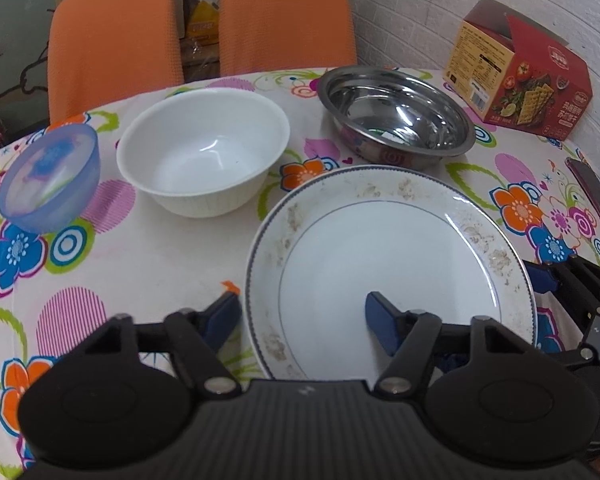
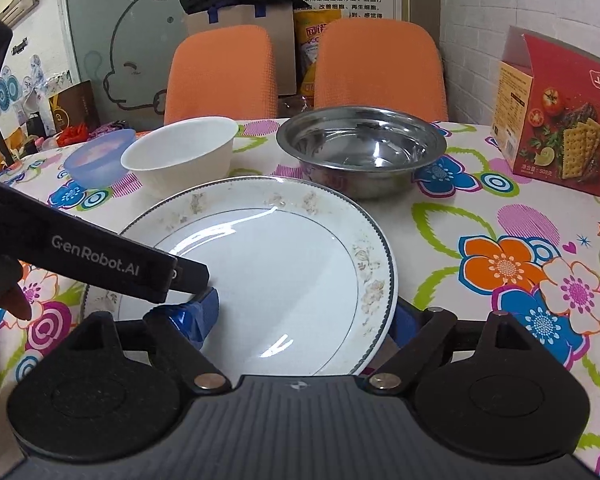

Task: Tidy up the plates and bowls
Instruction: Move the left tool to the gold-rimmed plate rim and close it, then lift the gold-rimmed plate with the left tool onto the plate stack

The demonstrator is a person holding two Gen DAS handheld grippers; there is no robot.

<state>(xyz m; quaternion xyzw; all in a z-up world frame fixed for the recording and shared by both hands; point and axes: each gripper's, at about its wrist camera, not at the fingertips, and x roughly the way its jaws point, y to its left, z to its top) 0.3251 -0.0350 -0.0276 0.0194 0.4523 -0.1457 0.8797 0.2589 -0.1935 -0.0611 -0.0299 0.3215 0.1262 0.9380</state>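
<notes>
Both tongs, left [image 1: 302,312] and right [image 2: 304,316], gape wide astride opposite edges of the plate [image 1: 384,264], gripping nothing.

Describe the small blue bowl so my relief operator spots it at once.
On the round table with the floral tablecloth, look along the far row of bowls. Left of the plain white ceramic bowl sits the small translucent blue plastic bowl, the only coloured, see-through one.

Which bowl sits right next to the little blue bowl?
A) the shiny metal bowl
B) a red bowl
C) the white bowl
C: the white bowl stands directly beside the little blue bowl, while the shiny metal bowl is farther along, past the white one.
</notes>
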